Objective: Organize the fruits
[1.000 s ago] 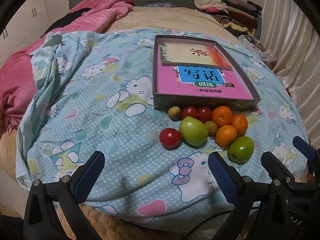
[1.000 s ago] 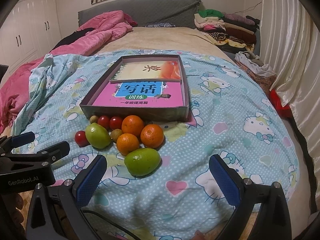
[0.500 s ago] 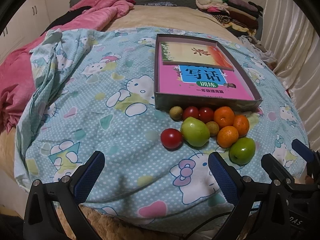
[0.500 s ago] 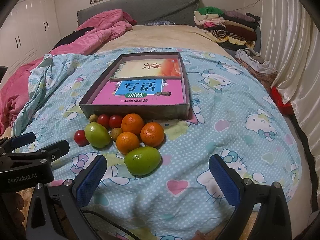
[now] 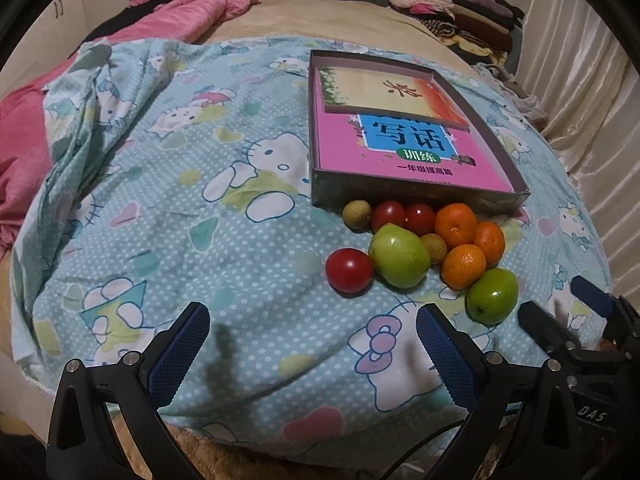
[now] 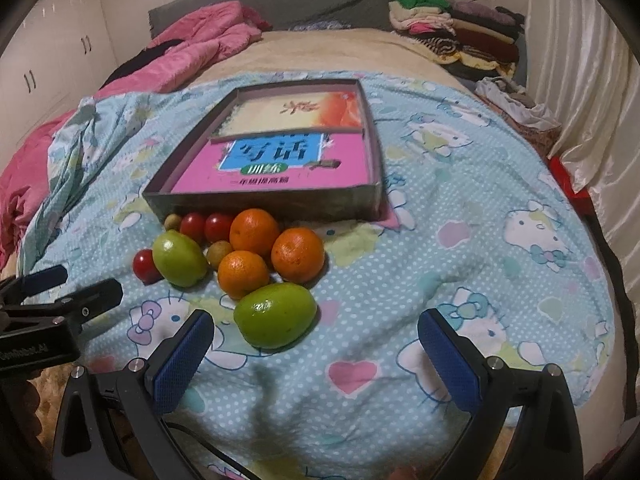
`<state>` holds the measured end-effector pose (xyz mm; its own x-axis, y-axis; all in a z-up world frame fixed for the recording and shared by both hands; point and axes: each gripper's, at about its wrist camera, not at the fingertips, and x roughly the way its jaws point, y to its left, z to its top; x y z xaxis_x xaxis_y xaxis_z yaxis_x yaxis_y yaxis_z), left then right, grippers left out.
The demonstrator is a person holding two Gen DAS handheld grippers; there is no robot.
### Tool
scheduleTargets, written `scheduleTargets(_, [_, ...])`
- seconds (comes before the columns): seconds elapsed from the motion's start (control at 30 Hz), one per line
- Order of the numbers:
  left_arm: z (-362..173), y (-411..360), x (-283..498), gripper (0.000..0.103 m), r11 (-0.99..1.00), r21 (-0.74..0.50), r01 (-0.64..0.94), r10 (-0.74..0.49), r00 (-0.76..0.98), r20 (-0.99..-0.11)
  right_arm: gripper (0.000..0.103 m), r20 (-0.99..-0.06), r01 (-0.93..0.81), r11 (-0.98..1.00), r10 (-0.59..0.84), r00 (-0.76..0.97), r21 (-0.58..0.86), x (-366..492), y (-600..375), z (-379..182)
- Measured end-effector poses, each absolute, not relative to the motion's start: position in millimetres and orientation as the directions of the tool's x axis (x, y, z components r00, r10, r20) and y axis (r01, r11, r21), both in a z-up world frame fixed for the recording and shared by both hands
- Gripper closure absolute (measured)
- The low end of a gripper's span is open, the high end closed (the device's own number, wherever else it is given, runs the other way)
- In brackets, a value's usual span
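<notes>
Ten fruits sit clustered on the bed against the near wall of a shallow box, both claws wide apart and holding nothing.

Counted: three oranges, two green fruits, three red tomatoes and two small tan fruits, most touching one another on the blue cartoon-cat bedsheet. The box behind them holds two books, a pink one and a pale one lying partly over it. The left claw hovers short of the pile with only sheet between its blue pads; the right claw hovers just before the nearest green fruit. Further out lie one pink quilt and one stack of folded clothes.
</notes>
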<state>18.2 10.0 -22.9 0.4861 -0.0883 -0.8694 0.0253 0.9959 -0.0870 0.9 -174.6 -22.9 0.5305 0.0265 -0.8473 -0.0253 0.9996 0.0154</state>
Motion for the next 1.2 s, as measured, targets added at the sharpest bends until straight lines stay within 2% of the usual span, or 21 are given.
scheduleTargets(0.1, [-26,8,23,0.001,0.994,-0.094,0.047,-0.105,0.482,-0.870,0.000,-0.865,-0.057,0.998,0.048,0.499,0.022,7,-169,-33])
scheduleTargets(0.2, [-28,6,29,0.010,0.994,-0.089,0.068,-0.111,0.470,-0.876,0.001,-0.876,-0.082,0.996,0.054,0.479,0.017,12,-165,-41])
scheduleTargets(0.23, [-29,5,31,0.016,0.993,-0.087,0.076,-0.112,0.466,-0.878,0.001,-0.879,-0.090,0.996,0.055,0.473,0.014,13,-164,-43])
scheduleTargets(0.33, [-33,2,36,0.032,0.991,-0.094,0.099,-0.129,0.452,-0.882,0.008,-0.881,-0.105,0.994,0.055,0.470,0.006,17,-160,-47])
scheduleTargets(0.4, [-35,2,39,0.034,0.988,-0.104,0.110,-0.143,0.448,-0.882,0.012,-0.884,-0.111,0.994,0.061,0.464,0.010,20,-161,-50])
scheduleTargets(0.63, [-38,-3,47,0.054,0.983,-0.109,0.146,-0.163,0.444,-0.881,0.032,-0.888,-0.134,0.990,0.104,0.448,0.048,24,-161,-54])
scheduleTargets(0.83, [-43,-6,51,0.062,0.980,-0.113,0.165,-0.175,0.435,-0.883,0.046,-0.892,-0.176,0.983,0.132,0.433,0.060,25,-155,-57])
scheduleTargets(1.2, [-48,-6,56,0.070,0.975,-0.130,0.182,-0.197,0.425,-0.883,0.046,-0.899,-0.197,0.979,0.132,0.419,0.052,31,-152,-64])
